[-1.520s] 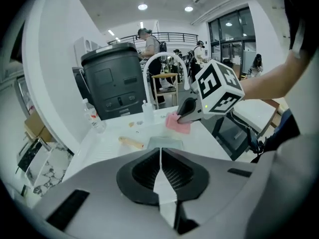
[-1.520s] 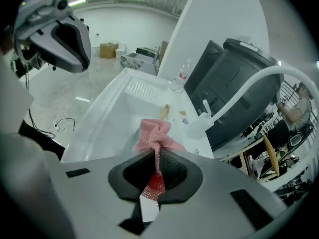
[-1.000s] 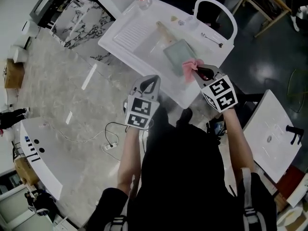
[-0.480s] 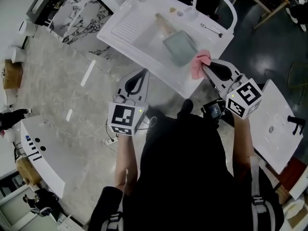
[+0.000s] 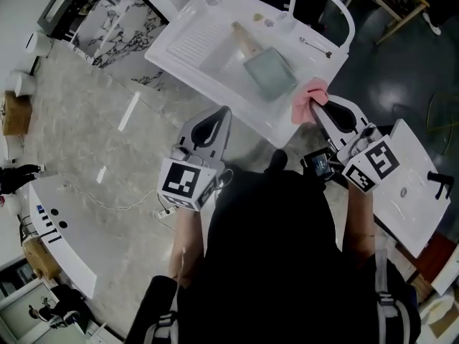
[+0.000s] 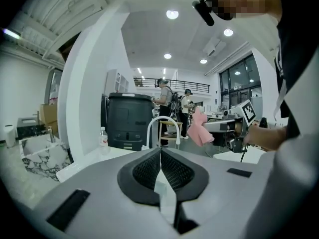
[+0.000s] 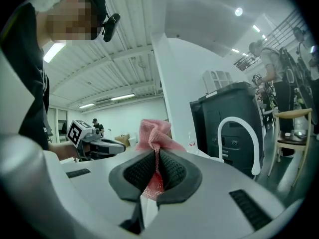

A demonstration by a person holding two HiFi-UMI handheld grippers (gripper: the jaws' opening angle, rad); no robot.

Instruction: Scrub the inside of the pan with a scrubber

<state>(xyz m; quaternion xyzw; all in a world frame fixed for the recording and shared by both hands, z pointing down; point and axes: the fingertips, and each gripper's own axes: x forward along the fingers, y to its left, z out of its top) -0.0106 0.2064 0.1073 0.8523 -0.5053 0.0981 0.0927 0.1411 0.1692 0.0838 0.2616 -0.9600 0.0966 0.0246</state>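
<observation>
Looking steeply down from the head view, a marble-patterned floor [image 5: 79, 120] is shown on the left, with a thin cable [image 5: 129, 205] lying across it. Nearer the middle, the left gripper [image 5: 224, 113] is held over the floor, just short of the near edge of a white sink unit [image 5: 215, 92], and its marker cube [image 5: 185, 182] is turned towards the camera. In the left gripper view its jaws are seen pressed together with nothing between them.

The sink unit is set at a slant, with a ribbed drainboard [image 5: 190, 45] on its left part and a basin [image 5: 229, 59] to the right of that. The pan [image 5: 270, 75], square and grey-green with a pale wooden handle [image 5: 244, 38], is lying in the basin, apart from both grippers. A white arched faucet [image 5: 324, 6] is mounted at the far right corner of the unit, and a small metal utensil [image 5: 315, 46] is laid near its foot.

To the right, the right gripper [image 5: 314, 106] is held at the near right corner of the sink unit, with its jaws closed on a pink mesh scrubber [image 5: 308, 99]. The scrubber is bunched beyond the jaw tips and is not touching the pan. In the right gripper view the mesh is seen pinched between the dark ribbed pads [image 7: 174, 171]. Furthest right, a second white unit [image 5: 409, 185] is seen beside the person's arm
</observation>
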